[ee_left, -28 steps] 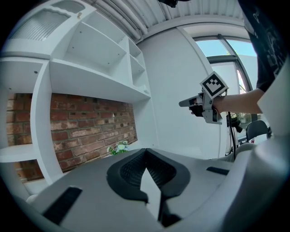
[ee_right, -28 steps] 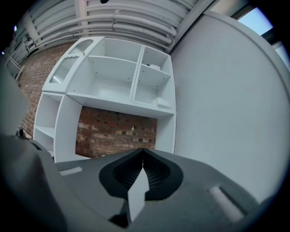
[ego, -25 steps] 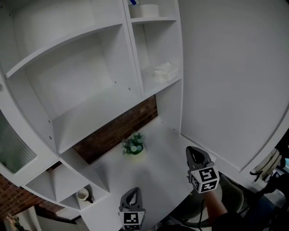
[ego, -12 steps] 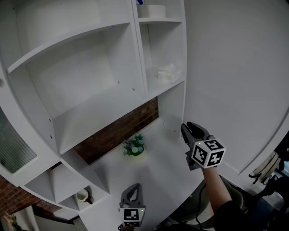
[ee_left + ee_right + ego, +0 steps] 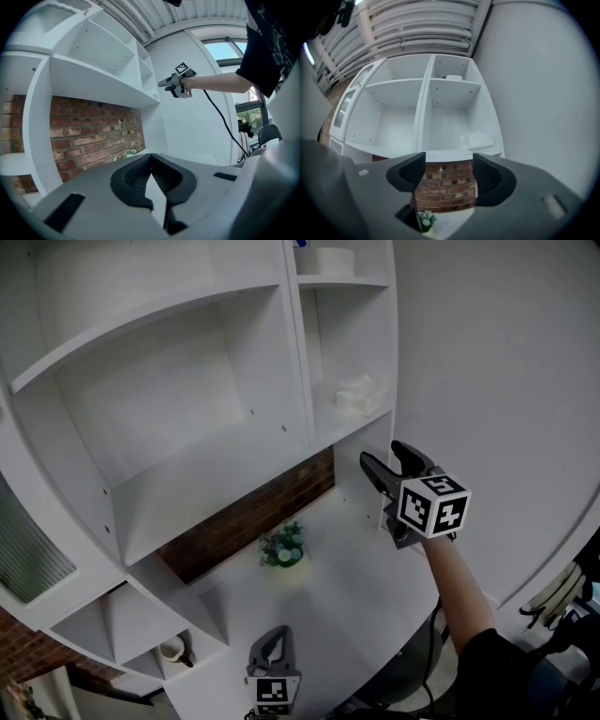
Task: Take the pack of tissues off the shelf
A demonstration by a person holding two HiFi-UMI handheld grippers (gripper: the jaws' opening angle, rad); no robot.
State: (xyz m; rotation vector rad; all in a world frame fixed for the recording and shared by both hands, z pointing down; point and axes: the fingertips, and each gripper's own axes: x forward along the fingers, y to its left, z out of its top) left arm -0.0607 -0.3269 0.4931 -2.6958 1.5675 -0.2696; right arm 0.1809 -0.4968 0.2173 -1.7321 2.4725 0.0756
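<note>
**R gripper opening below the tissue shelf, pack not yet touched**

The pack of tissues (image 5: 360, 395) is lying on the lower board of the narrow right-hand shelf (image 5: 349, 424) bay. It's sitting toward the right side wall and near the front edge, w/ nothing beside it.

The right gripper (image 5: 382, 457) is hovering below and in front of that board, well apart from the pack and pointing up at it. Its jaws are opening w/ nothing between them; only the brick wall (image 5: 248, 512) and the bay are showing through the gap. The left gripper (image 5: 274, 637) is hanging low over the white desk (image 5: 347, 577), jaws together, tips meeting, holding nothing.

Handling, as a judgement: the pack is looking soft & light, prob. thin wrap, crumpled on top. It'll likely be squashing rather than resisting, and may be slipping.

Best hold, imo, is across the narrower span at mid-length. Pads should be landing on the body, not the loose top folds, w/ jaws wide enough to straddle it. Pinching the wrap alone is risking a slip or tear. Coming in too low is risking a knock on the board edge, or pushing the pack toward the back of the bay. Not fragile, so a drop wouldn't be hurting it.
</note>
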